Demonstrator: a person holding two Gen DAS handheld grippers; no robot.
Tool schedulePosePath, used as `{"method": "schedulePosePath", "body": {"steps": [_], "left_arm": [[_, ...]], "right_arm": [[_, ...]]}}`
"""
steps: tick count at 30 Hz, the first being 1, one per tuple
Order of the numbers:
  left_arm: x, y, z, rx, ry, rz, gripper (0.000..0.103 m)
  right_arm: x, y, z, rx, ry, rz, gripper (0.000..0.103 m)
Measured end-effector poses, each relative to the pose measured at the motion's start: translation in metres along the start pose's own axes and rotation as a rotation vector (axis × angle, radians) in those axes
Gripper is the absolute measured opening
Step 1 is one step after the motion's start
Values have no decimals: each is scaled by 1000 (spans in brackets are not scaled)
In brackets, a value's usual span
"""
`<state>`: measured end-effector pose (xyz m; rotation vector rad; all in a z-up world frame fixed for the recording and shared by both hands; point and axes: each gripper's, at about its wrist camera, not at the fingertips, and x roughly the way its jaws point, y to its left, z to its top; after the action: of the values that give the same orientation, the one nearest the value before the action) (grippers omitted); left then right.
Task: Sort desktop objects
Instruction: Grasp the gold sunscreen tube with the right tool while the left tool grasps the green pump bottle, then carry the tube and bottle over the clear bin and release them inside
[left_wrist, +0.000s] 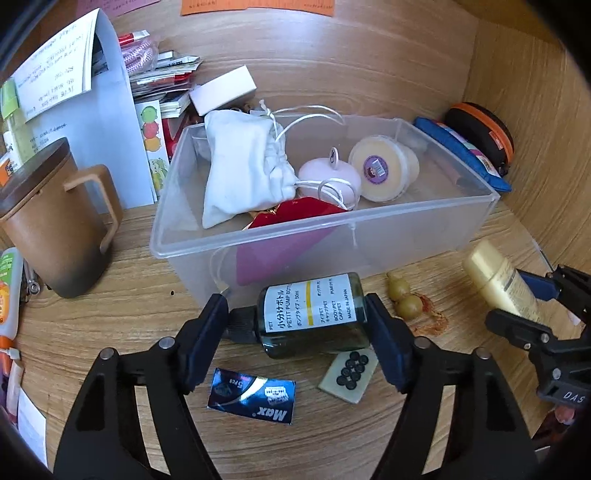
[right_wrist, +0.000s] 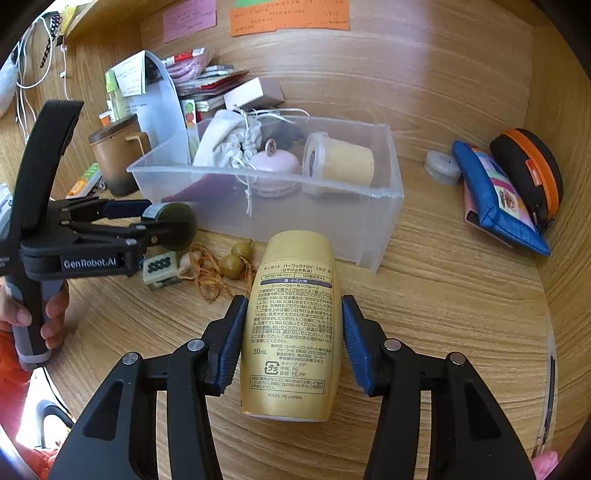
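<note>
My left gripper (left_wrist: 297, 332) is shut on a dark green pump bottle (left_wrist: 314, 314), held sideways just in front of the clear plastic box (left_wrist: 406, 232). The same gripper and green bottle (right_wrist: 177, 221) show in the right wrist view. My right gripper (right_wrist: 291, 343) is shut on a gold sunscreen bottle (right_wrist: 291, 321) in front of the box (right_wrist: 369, 221); the gold bottle also shows at the right of the left wrist view (left_wrist: 498, 280). The box holds a white drawstring pouch (left_wrist: 240, 173), a pink round case (left_wrist: 332, 177), a cream-lidded tub (left_wrist: 380, 170) and a red item (left_wrist: 303, 214).
On the wooden desk lie a mahjong tile (left_wrist: 349, 374), a blue Max packet (left_wrist: 255, 398) and a gourd charm (left_wrist: 404, 297). A brown lidded mug (left_wrist: 55, 221) stands left. Papers and a white box (left_wrist: 225, 90) sit behind. A blue pouch (right_wrist: 495, 199) and black-orange case (right_wrist: 528, 173) lie right.
</note>
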<state>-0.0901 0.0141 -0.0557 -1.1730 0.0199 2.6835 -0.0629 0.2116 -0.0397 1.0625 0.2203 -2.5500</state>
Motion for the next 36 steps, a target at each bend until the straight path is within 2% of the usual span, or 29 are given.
{"method": "schedulePosePath", "body": {"steps": [7,15,23,26,27,32,36], "left_arm": [[-28,4,-4,-21,-66,-25,74],[-63,2,-1,2,-150,-31,74],[-83,1,17,32,-212,-41,74],[-85,1,28,38,-230,-52,74],[-84,1,31,40,-231,-57,74],[-73,7,42,29,-222,-64,74],[-66,10,43,25,-205,-72,74]], "right_arm": [[-11,4,9,-11,-28,-20,47],[-22,6,24,-31,-64,-33,47],[-27,5,45,-48,-106,-29,45],[-22,5,55,-55,-106,-19,35],[-19,4,58,-56,-101,-10,25],[17,0,67,-52,-16,16,23],[15,-1,60,-68,-30,17,23]]}}
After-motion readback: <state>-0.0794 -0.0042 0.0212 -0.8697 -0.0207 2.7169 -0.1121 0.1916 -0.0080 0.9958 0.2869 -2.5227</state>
